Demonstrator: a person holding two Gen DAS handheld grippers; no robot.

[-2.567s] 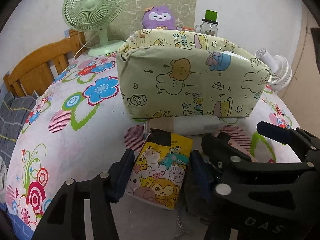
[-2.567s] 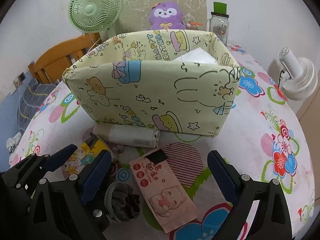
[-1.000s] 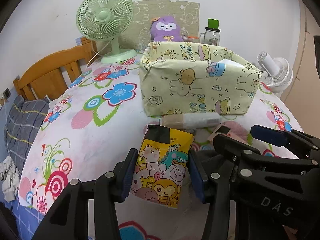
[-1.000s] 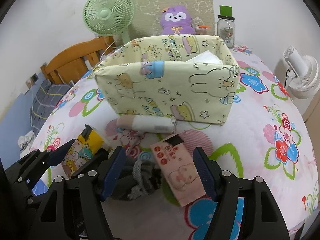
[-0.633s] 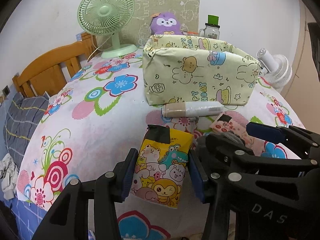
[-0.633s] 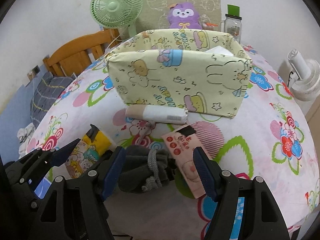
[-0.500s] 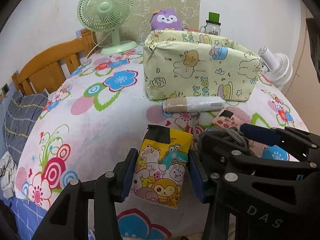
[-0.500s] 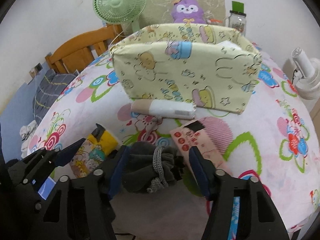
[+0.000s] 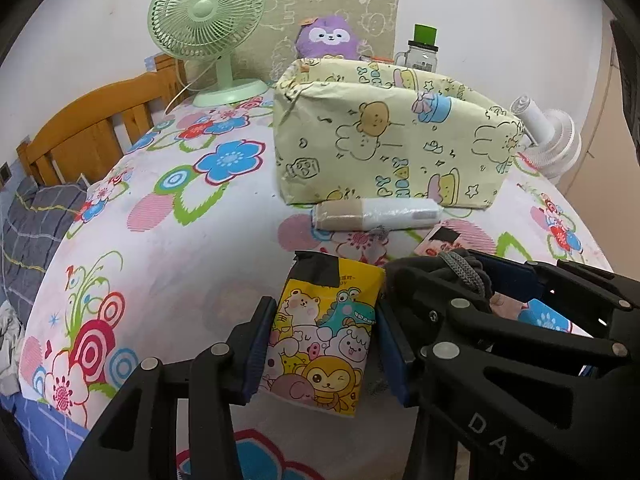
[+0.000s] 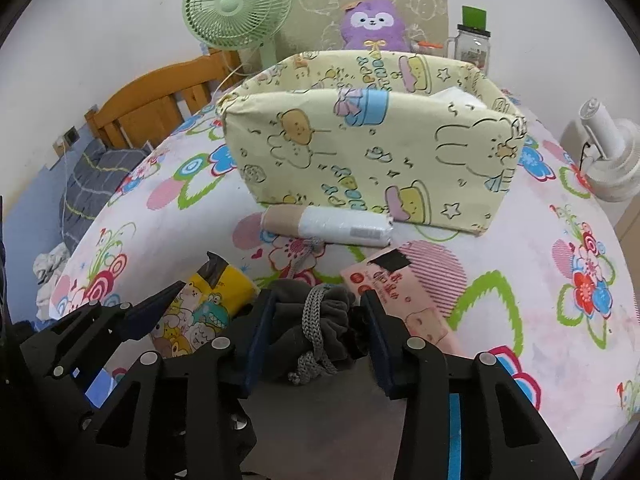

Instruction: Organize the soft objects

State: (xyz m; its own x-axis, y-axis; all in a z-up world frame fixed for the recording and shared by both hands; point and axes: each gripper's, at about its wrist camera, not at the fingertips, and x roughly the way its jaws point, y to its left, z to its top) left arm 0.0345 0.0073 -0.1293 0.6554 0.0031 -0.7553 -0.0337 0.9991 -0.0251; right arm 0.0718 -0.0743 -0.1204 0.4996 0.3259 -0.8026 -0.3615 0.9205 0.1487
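My left gripper (image 9: pixel 322 314) is shut on a yellow cartoon tissue pack (image 9: pixel 328 344), held just above the flowered tablecloth (image 9: pixel 168 264). Right beside it, my right gripper (image 10: pixel 318 304) is closing its jaws on a grey drawstring pouch (image 10: pixel 320 328), and both pads press into the pouch. A pink tissue pack (image 10: pixel 400 296) lies flat just right of the pouch. A plastic-wrapped roll (image 10: pixel 328 226) rests against the front of the yellow cartoon-print box (image 10: pixel 360 152), which holds something white.
Behind the box stand a green desk fan (image 9: pixel 206 12), a purple plush toy (image 10: pixel 374 24) and a green-lidded jar (image 10: pixel 474 44). A white fan (image 10: pixel 612 160) sits at the right edge. A wooden bed frame (image 9: pixel 92 128) is beyond the table's left side.
The right jaws have narrowed from wide apart to pressing on the grey pouch. The left gripper kept its hold on the yellow pack throughout.
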